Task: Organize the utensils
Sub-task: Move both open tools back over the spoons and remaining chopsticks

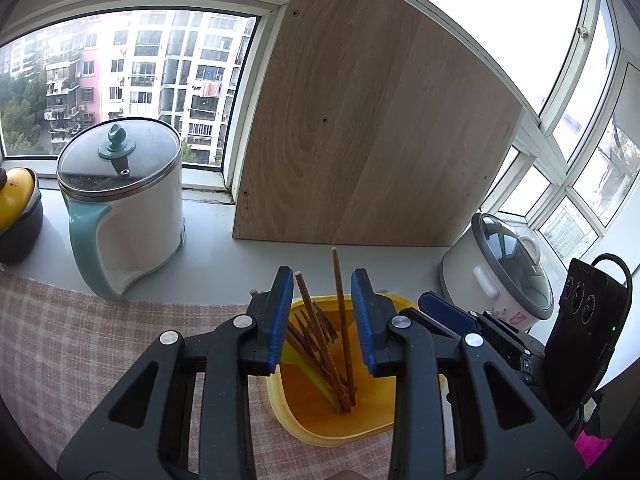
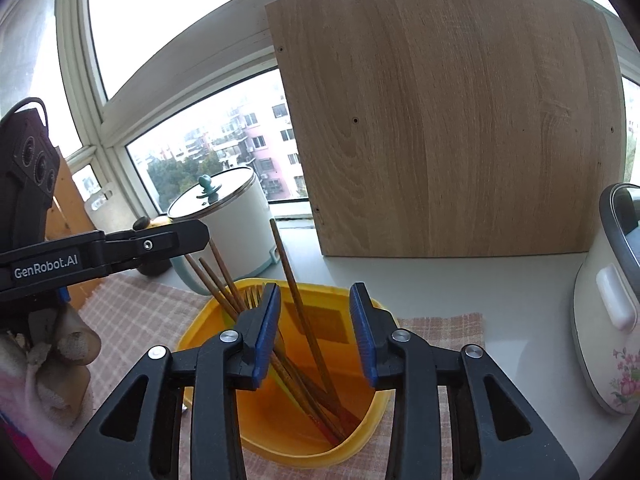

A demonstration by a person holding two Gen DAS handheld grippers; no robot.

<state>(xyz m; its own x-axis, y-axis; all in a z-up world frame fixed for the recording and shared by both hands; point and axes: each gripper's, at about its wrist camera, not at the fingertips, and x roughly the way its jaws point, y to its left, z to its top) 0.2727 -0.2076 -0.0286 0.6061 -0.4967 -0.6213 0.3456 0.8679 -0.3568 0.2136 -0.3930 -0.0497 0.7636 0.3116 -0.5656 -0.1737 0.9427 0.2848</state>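
Observation:
A yellow plastic container (image 1: 288, 420) (image 2: 200, 320) stands on a checked cloth and holds several brown chopsticks (image 1: 342, 320) (image 2: 304, 320) leaning at different angles. A fork (image 2: 252, 296) leans among them at the left rim. My left gripper (image 1: 323, 280) hovers over the container's mouth, open; chopsticks rise through the gap between its blue pads without being pressed. My right gripper (image 2: 316, 292) is over the same container from the other side, also open, with one long chopstick standing free between its pads.
A white kettle (image 1: 128, 216) (image 2: 236, 224) with a teal handle stands to the left by the window. A wooden board (image 1: 360, 140) (image 2: 452, 140) leans behind the container. A rice cooker (image 1: 500, 276) (image 2: 612, 320) sits at the right. A gloved hand (image 2: 60, 352) holds the left gripper.

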